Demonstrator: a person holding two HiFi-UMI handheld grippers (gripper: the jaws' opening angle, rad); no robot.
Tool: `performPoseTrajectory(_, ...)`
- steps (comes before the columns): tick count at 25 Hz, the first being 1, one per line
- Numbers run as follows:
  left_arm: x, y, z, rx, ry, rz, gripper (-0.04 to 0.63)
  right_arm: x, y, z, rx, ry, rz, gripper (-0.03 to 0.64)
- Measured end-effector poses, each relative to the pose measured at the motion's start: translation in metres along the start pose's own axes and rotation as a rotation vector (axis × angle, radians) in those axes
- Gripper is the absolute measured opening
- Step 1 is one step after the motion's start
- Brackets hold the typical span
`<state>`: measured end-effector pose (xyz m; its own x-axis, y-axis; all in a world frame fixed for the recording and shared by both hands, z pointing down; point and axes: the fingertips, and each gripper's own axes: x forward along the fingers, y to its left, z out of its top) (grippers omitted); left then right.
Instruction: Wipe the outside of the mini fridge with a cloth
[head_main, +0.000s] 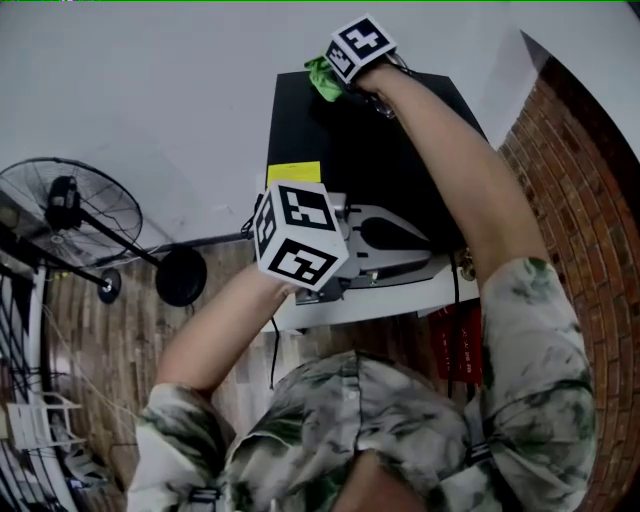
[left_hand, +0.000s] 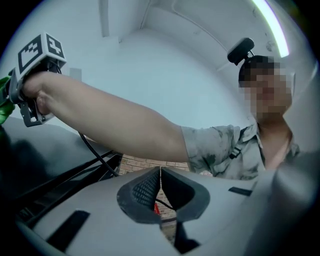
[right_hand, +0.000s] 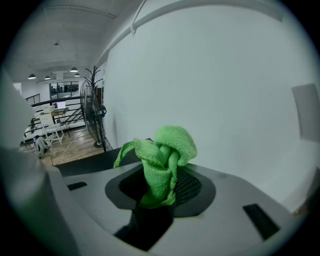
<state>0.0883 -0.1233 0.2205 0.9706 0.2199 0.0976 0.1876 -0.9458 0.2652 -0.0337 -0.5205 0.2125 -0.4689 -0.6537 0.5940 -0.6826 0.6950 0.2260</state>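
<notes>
The black mini fridge (head_main: 400, 170) stands against the white wall, and I look down on its top. My right gripper (head_main: 335, 75) reaches to the top's far left corner, shut on a bunched green cloth (head_main: 322, 78). In the right gripper view the cloth (right_hand: 165, 155) sticks up from between the jaws of the right gripper (right_hand: 160, 192), over the dark fridge top (right_hand: 95, 162). My left gripper (head_main: 425, 250) hovers at the fridge's near edge. Its jaws are shut with nothing in them, as the left gripper (left_hand: 160, 187) shows in its own view. That view also catches the right gripper (left_hand: 30, 95).
A pedestal fan (head_main: 70, 210) stands on the wood floor to the left of the fridge. A brick wall (head_main: 590, 200) runs along the right. A yellow label (head_main: 293, 172) sits on the fridge's left side. A red object (head_main: 460, 345) lies low beside the fridge.
</notes>
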Motion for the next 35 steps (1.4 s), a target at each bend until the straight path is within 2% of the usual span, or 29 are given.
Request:
performPoseTrajectory(3,-0.012,0.001,-0.004,-0.01,-0.008,0.01,0.028,0.019,0.019,0.009,-0.029,0.012,0.018,0.15)
performPoseTrajectory(6,-0.02,0.002,-0.006,-0.01,-0.013,0.015,0.028,0.026,0.016,0.005,-0.035,0.035,0.01,0.15)
performPoseTrajectory(12,-0.011,0.003,0.001,0.001,-0.016,-0.017,0.028,0.004,-0.036,-0.034,-0.004,0.094,-0.054,0.15)
performPoseTrajectory(24,0.048,0.007,0.006,0.002,0.004,-0.063,0.028,-0.069,-0.138,-0.117,0.042,0.159,-0.169,0.15)
performPoseTrajectory(35,0.103,0.013,0.004,-0.013,0.023,-0.023,0.028,-0.116,-0.188,-0.165,0.059,0.147,-0.215,0.15)
